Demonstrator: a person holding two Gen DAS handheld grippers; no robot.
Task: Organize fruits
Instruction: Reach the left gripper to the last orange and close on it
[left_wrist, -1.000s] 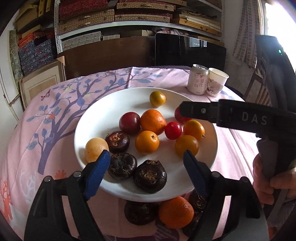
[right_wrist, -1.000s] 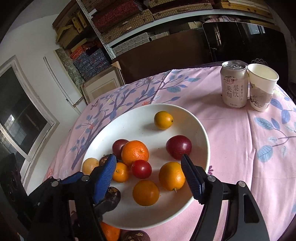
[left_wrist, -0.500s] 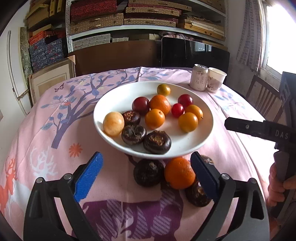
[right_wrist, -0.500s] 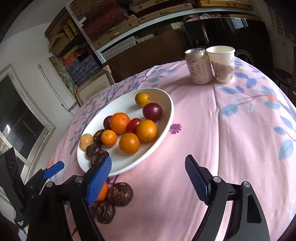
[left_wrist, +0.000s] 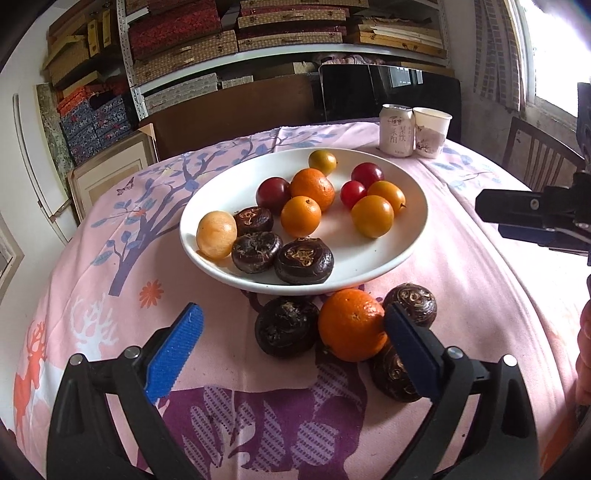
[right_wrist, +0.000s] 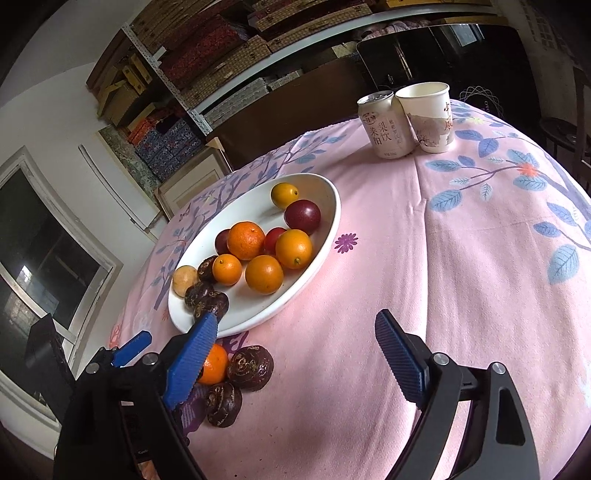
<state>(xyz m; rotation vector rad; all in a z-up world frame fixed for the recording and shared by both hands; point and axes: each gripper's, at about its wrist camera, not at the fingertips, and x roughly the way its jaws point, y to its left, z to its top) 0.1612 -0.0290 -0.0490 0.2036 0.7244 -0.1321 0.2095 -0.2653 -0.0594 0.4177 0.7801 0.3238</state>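
A white plate (left_wrist: 221, 184) holds several oranges, red plums and dark brown water chestnuts. In front of it on the pink cloth lie an orange (left_wrist: 351, 328) and three dark chestnuts (left_wrist: 286, 326). My left gripper (left_wrist: 291, 365) is open and empty, just short of this loose group. My right gripper (right_wrist: 299, 363) is open and empty over bare cloth right of the plate (right_wrist: 325, 236). The loose orange (right_wrist: 214, 363) and chestnuts (right_wrist: 250, 367) show at its lower left. The right gripper's body shows at the right edge of the left wrist view.
A drink can (left_wrist: 397, 129) and a paper cup (left_wrist: 431, 131) stand together at the table's far right. A wooden chair (left_wrist: 535, 155) stands beyond the right edge. Shelves with boxes fill the back wall.
Both grippers have pulled back from over the plate toward the table's near side. The loose orange and chestnuts in front of the plate came fully into view. Both stayed open.
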